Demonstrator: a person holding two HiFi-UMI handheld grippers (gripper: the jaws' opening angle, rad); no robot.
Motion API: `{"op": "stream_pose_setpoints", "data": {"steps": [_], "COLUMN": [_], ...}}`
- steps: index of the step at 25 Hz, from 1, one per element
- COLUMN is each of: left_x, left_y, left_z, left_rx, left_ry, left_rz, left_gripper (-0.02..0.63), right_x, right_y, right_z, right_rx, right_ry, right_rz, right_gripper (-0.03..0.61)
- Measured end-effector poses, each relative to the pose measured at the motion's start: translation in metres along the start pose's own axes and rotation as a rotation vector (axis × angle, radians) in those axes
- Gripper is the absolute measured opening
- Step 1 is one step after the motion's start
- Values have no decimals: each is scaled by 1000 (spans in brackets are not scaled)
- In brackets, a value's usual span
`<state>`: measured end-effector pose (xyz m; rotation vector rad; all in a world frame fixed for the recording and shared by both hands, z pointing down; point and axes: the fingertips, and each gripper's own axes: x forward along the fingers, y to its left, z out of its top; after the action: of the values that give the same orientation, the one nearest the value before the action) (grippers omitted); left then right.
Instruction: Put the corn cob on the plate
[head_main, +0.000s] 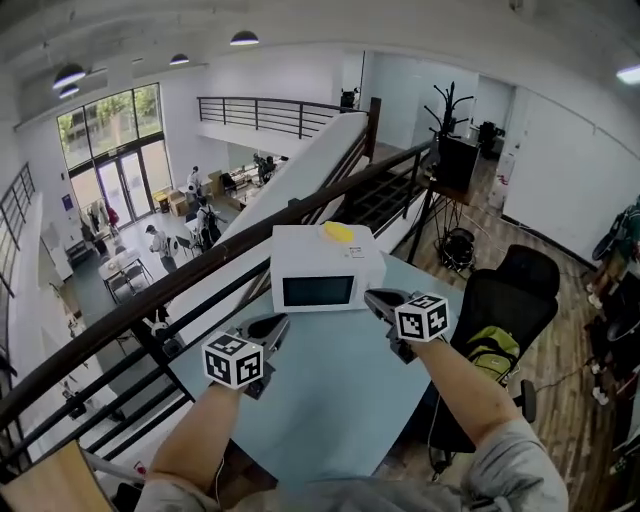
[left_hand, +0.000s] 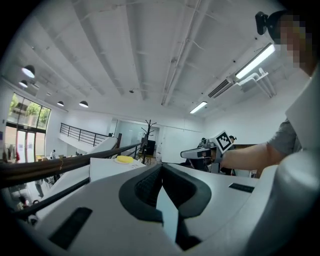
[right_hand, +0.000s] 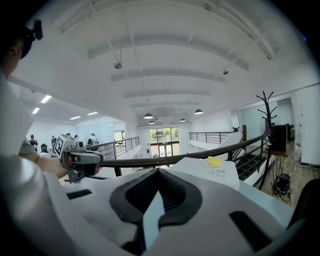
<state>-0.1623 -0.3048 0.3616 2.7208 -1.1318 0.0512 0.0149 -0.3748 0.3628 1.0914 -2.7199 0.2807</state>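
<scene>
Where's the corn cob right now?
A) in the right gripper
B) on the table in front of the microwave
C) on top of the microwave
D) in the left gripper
C: the corn cob lies on top of the microwave, while the left gripper and right gripper are shut with nothing in them.

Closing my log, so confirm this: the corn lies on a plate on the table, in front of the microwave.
Not quite. The corn lies on a plate, but on top of the microwave, not on the table in front of it. The head view shows it.
</scene>
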Motion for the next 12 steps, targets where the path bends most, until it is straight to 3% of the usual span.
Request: {"op": "stream_pose_setpoints", "data": {"steps": [4,12], "left_x": [-12,-35], "left_y": [-62,-158], "left_z": [-24,-52], "left_rx": [-56,-70], "left_ry": [-10,5], "left_rz": [27,98], "left_gripper": [18,18], "right_x": [-56,-139], "right_y": [14,28], "right_z": [-30,-81], "right_rx": [-40,50], "right_ry": [12,-18], "right_rz": [30,105], "right_gripper": [17,17]}}
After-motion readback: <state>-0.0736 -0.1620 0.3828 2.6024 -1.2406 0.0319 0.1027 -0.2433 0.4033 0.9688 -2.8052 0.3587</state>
